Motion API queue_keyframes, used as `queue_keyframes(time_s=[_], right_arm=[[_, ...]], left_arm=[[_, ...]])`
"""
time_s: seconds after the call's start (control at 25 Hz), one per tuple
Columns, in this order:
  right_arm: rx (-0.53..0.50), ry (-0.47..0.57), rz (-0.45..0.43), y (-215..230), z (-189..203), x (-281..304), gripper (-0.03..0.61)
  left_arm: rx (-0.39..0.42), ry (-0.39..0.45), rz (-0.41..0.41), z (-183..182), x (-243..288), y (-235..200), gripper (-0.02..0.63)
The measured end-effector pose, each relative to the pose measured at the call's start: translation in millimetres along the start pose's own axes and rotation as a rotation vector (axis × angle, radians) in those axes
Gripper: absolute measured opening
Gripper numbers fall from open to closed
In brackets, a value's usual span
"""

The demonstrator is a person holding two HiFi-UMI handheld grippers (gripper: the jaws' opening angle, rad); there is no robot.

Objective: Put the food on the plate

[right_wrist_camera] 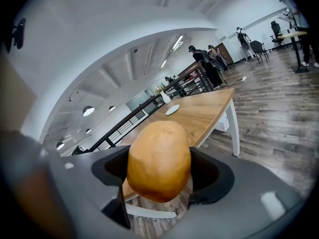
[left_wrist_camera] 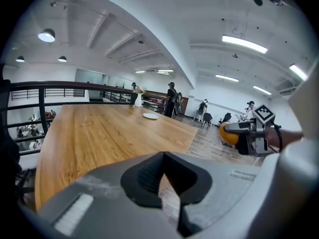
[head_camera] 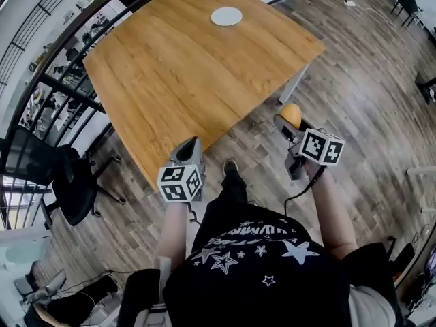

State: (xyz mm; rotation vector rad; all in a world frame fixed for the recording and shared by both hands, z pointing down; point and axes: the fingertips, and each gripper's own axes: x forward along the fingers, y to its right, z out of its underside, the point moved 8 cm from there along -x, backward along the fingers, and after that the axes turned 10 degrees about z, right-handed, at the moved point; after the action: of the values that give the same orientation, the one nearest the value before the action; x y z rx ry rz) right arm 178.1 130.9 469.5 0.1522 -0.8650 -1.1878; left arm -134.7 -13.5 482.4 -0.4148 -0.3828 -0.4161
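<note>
The wooden table (head_camera: 178, 70) is stretching away in front of the person, its broad top lying between the grippers and the far edge, where a white vase (left_wrist_camera: 138, 99) is standing. A black railing (head_camera: 63, 80) is running along the table's left side, and a black office chair (head_camera: 67, 177) is sitting on the plank floor (head_camera: 371, 80) near the table's left corner. Far across the room, several people (left_wrist_camera: 172, 98) are standing beyond the table. The plate (head_camera: 226, 16) is lying flat on the tabletop near that far edge, just short of the vase, showing only its plain white face. The right gripper (right_wrist_camera: 158, 183) is clamping the food (right_wrist_camera: 158, 158), a rounded yellow-brown piece much like a potato, with one jaw pressing on each side of it. In the head view the food is hanging over the floor just off the table's near right corner, beside the white table leg (head_camera: 294, 84) and well apart from the plate. The left gripper (left_wrist_camera: 162, 176) is hovering over the floor at the table's near edge, its jaws drawn together with nothing between them and pointing along the tabletop towards the plate. The person's shoe (head_camera: 231, 169) is standing on the floor between the two grippers.
</note>
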Motion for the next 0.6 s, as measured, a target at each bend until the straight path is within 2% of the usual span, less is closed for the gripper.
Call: queue_keyframes(time_s=[0.24, 0.6], right_arm=[[0.011, -0.004, 0.026, -8.6, -51.8, 56.2, 0.356], [-0.009, -0.001, 0.036, -23.6, -100.8, 132.4, 0.356]], left_arm=[[-0.020, -0.016, 0.021, -44.0, 47.5, -38.3, 0.002], [-0.023, -0.008, 0.030, -89.6, 95.9, -100.1, 0.002]])
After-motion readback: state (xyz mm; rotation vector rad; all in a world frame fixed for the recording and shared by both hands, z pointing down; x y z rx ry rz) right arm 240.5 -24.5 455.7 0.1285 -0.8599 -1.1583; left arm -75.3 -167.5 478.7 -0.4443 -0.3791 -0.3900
